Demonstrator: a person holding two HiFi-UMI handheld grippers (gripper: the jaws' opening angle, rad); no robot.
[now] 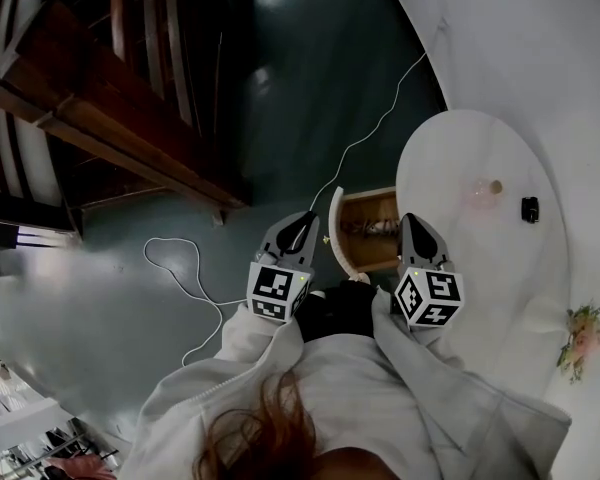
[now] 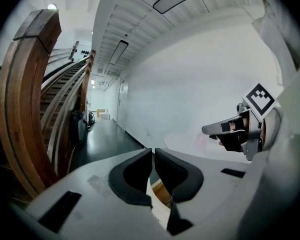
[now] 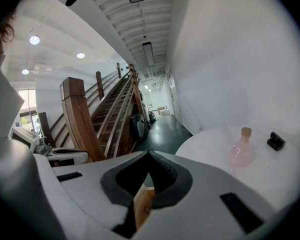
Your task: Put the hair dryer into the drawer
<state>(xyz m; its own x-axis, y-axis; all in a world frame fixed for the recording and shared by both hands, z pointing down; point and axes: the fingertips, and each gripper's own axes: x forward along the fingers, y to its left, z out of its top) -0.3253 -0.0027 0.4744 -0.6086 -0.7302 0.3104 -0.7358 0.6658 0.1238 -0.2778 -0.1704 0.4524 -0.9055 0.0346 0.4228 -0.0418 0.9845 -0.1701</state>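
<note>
Hoodie point(image 1: 380, 398) and hair point(image 1: 270, 438): nearest the head camera, at the bottom edge of the head view, below the drawer point(image 1: 336, 230).
Drawer: pulled open from the white round table point(image 1: 460, 268). It has a curved white front and a wooden interior. Wood shows below the closed jaws in both gripper views point(image 2: 161, 190) point(image 3: 142, 206).
Left gripper point(image 1: 302, 220) point(image 2: 153, 154): jaws pressed together with nothing between them. It is held just left of the drawer's white front, clear of it.
Right gripper point(image 1: 412, 220) point(image 3: 149, 155): jaws closed tip to tip, gripping nothing. It is held just right of the drawer, over the table's edge.
Hair dryer point(image 1: 372, 226): a pale shape lying inside the drawer on the wooden bottom, too small to make out in detail. It lies between the two grippers and is touched by neither.
Cable point(image 1: 380, 118): white, leading from the drawer's front away across the dark floor point(image 1: 310, 88). A separate loop point(image 1: 170, 258) lies on the floor left of the drawer. Whether the two join cannot be told.
Pink bottle point(image 1: 485, 188) point(image 3: 241, 151): upright on the table, right of the drawer.
Black object point(image 1: 530, 209) point(image 3: 275, 141): on the table, further right of the drawer than the bottle.
Flowers point(image 1: 585, 333): at the table's far right edge, well apart from the drawer.
Wooden staircase point(image 1: 110, 98): left of the drawer, across the floor.
</note>
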